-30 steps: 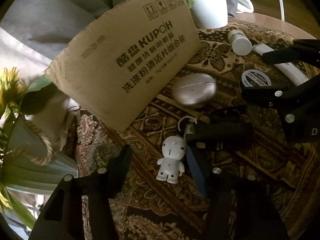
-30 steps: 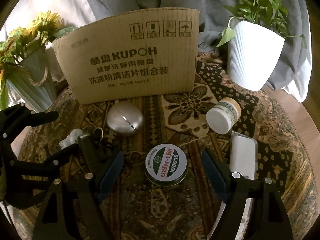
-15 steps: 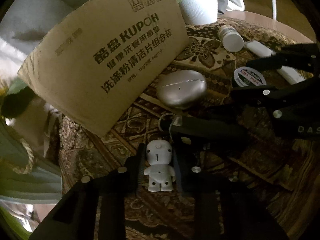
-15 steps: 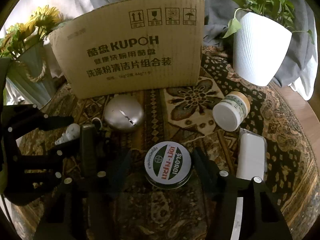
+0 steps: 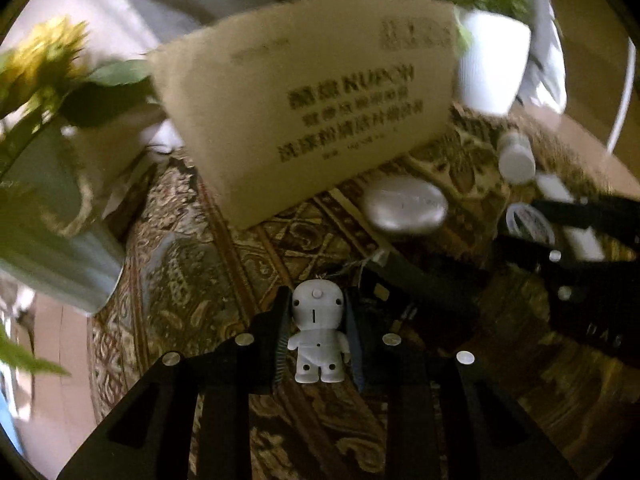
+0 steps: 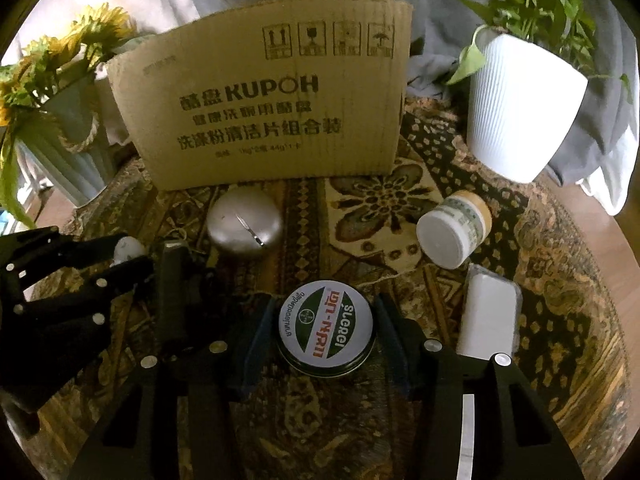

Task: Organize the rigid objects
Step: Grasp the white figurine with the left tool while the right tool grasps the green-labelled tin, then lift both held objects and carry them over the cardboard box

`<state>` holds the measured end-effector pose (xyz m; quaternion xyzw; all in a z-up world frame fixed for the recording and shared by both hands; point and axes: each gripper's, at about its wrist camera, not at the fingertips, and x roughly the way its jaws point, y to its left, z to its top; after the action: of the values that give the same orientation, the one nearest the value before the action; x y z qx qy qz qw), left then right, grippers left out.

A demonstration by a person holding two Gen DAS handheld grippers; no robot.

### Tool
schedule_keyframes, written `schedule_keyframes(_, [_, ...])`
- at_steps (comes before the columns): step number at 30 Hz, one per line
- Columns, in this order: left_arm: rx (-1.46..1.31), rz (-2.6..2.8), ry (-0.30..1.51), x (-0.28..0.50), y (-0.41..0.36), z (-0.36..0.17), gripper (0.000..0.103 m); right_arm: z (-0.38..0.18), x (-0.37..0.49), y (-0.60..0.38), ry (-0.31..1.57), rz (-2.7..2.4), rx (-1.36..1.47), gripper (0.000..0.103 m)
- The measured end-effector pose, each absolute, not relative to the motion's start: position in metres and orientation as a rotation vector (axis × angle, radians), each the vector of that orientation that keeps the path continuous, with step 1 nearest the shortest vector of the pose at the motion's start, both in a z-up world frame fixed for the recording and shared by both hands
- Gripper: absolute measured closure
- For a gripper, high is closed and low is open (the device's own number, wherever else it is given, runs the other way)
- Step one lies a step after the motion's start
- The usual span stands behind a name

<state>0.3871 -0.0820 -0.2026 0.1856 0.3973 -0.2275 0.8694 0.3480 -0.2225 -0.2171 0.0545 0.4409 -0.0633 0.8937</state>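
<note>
1. The left gripper (image 5: 316, 332) is clamping the little white figure (image 5: 318, 334), both pads pressing on its sides just above the patterned cloth (image 5: 192, 280).
2. The right gripper (image 6: 326, 334) has just been closing, its jaws now sitting narrow around the round tin (image 6: 326, 326); I cannot tell whether the pads are touching it.
3. A black keyring gadget (image 6: 174, 292) is lying between the two grippers, near the front left of the table.
4. A silver oval case (image 6: 245, 227) is resting toward the middle, just in front of the cardboard box (image 6: 272, 108).
5. A white jar (image 6: 454, 234) is lying on its side toward the right edge, with a white bar (image 6: 488, 316) just in front of it.
6. Sunflowers in a vase (image 6: 60, 120) are standing at the back left, a white plant pot (image 6: 520, 108) at the back right.
</note>
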Motion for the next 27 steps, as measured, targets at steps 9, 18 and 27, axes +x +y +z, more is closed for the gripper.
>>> schedule_keyframes(9, [0.241, -0.422, 0.782, 0.372, -0.074, -0.165, 0.077, -0.180, 0.334, -0.216, 0.842, -0.073, 0.071, 0.051])
schedule_keyframes(18, [0.174, -0.370, 0.717, 0.353, -0.072, -0.121, 0.077, -0.137, 0.320, -0.217, 0.731, -0.037, 0.057, 0.051])
schedule_keyframes(27, [0.132, -0.330, 0.655, 0.333, -0.070, -0.088, 0.077, -0.105, 0.309, -0.225, 0.645, -0.018, 0.052, 0.051])
